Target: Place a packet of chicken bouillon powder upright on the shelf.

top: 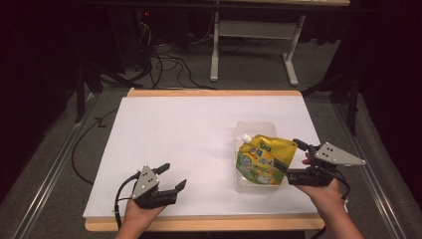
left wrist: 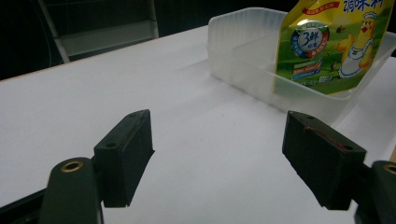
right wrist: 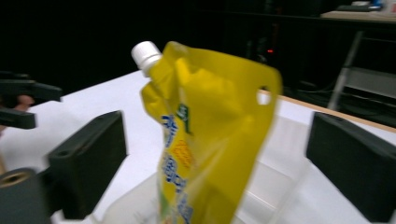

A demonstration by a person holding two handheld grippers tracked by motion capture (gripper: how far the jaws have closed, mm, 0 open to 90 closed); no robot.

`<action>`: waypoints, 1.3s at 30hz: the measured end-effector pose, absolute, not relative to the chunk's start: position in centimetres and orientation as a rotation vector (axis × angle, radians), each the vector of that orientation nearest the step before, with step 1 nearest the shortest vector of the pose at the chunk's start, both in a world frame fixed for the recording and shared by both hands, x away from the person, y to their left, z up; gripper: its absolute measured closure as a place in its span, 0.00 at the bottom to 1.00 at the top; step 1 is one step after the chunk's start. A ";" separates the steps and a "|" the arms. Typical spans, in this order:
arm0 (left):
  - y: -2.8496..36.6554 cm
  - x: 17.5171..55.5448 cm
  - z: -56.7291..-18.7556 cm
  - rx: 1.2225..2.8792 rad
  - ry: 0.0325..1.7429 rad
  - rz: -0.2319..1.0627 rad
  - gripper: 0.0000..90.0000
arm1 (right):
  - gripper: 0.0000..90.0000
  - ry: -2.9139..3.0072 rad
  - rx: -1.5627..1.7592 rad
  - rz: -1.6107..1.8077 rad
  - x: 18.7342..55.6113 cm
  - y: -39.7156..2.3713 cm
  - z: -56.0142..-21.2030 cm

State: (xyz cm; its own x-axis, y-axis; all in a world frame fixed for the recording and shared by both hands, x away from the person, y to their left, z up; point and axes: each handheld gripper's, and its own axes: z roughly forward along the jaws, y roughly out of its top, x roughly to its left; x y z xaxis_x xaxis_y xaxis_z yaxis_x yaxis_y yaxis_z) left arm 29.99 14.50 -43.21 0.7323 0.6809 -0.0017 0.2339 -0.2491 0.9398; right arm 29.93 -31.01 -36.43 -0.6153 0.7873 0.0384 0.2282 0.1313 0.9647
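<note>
A yellow spouted pouch (top: 263,158) with a white cap (right wrist: 145,55) stands tilted in a clear plastic tray (top: 254,127) at the right of the white table. My right gripper (top: 286,154) is at the pouch's right edge. In the right gripper view the pouch (right wrist: 210,140) rises between the wide-apart jaws, and neither pad presses on it, so the right gripper (right wrist: 219,158) is open. My left gripper (top: 174,175) rests near the front left of the table, open with nothing in it (left wrist: 219,149). Its view looks toward the tray (left wrist: 243,51) and the pouch (left wrist: 331,46).
The white sheet (top: 189,139) covers a wooden-edged table (top: 209,93). Beyond the far edge stand a white table frame (top: 215,50) and loose cables (top: 164,64) on the floor. Metal rails run along both sides.
</note>
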 end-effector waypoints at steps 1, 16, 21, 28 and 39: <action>14.5 30.0 -43.2 1.816 0.717 0.499 0.28 | 0.02 1.907 0.992 1.495 29.6 -31.4 -36.2; 14.7 30.3 -43.5 1.830 0.746 0.499 0.27 | 0.00 1.758 1.163 1.381 27.2 -36.8 -40.5; 14.8 31.0 -44.0 1.850 0.782 0.507 0.27 | 0.00 1.782 1.255 1.291 28.0 -37.7 -43.9; 14.6 31.2 -44.1 1.865 0.778 0.505 0.26 | 0.00 1.809 1.256 1.279 28.7 -37.6 -44.5; 14.8 31.4 -44.1 1.847 0.822 0.516 0.18 | 0.01 1.802 1.256 1.288 28.5 -37.3 -44.5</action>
